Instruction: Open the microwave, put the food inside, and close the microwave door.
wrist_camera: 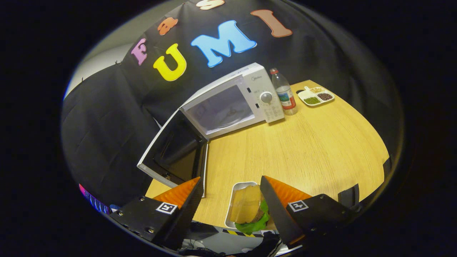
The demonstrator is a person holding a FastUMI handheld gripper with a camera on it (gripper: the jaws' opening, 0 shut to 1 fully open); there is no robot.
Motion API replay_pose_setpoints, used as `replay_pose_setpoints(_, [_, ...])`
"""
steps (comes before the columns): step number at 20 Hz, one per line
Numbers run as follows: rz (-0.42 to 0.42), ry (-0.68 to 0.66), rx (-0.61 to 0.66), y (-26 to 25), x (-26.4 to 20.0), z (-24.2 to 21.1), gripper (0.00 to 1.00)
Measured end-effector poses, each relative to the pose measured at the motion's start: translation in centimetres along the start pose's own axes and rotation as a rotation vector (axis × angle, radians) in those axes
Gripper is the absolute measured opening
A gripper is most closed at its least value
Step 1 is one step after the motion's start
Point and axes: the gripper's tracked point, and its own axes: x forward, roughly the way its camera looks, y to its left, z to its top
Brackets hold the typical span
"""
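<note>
Microwave (232, 101) door (175, 153) already swung open, at 11 o'clock from the gripper (228, 200). Gripper spread wide, holding nothing. Food tray (246, 207) on table (303, 142) between the fingers, near the right one. Left: grab, load, shut door.

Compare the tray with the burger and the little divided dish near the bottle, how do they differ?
The burger tray lies between the gripper fingers, which stand open around it; the divided dish sits far beyond them, past the bottle by the microwave. The tray holds one stacked burger with lettuce; the dish holds separate portions in compartments. Both rest flat on the wooden table.
</note>
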Motion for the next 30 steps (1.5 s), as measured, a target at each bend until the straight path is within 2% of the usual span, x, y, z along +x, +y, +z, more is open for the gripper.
replay_pose_setpoints(3, [-0.014,0.086,0.068,-2.1,0.7,-1.8,0.97])
replay_pose_setpoints(8, [0.018,0.186,0.252,-3.8,1.5,-4.1,0.95])
replay_pose_setpoints(9, [0.034,0.206,0.293,-3.7,1.4,-4.5,0.9])
replay_pose_setpoints(10, [0.047,0.219,0.325,-3.7,1.3,-4.6,0.79])
replay_pose_setpoints(14, [0.076,0.308,0.36,-3.5,1.2,-6.5,0.79])
replay_pose_setpoints(15, [0.053,0.3,0.36,-4.1,1.8,-6.4,0.6])
replay_pose_setpoints(16, [0.067,0.296,0.381,-3.7,2.1,-6.4,0.4])
replay_pose_setpoints(18, [0.059,0.296,0.373,-3.7,1.1,-5.9,0.41])
replay_pose_setpoints(19, [0.063,0.298,0.371,-3.6,1.4,-6.0,0.29])
replay_pose_setpoints(22, [0.088,0.256,0.36,-2.9,0.6,-4.0,0.28])
replay_pose_setpoints(26, [0.162,0.183,0.361,-0.4,0.1,-0.4,0.28])
replay_pose_setpoints(30, [0.223,0.112,0.366,2.3,1.7,3.0,0.28])
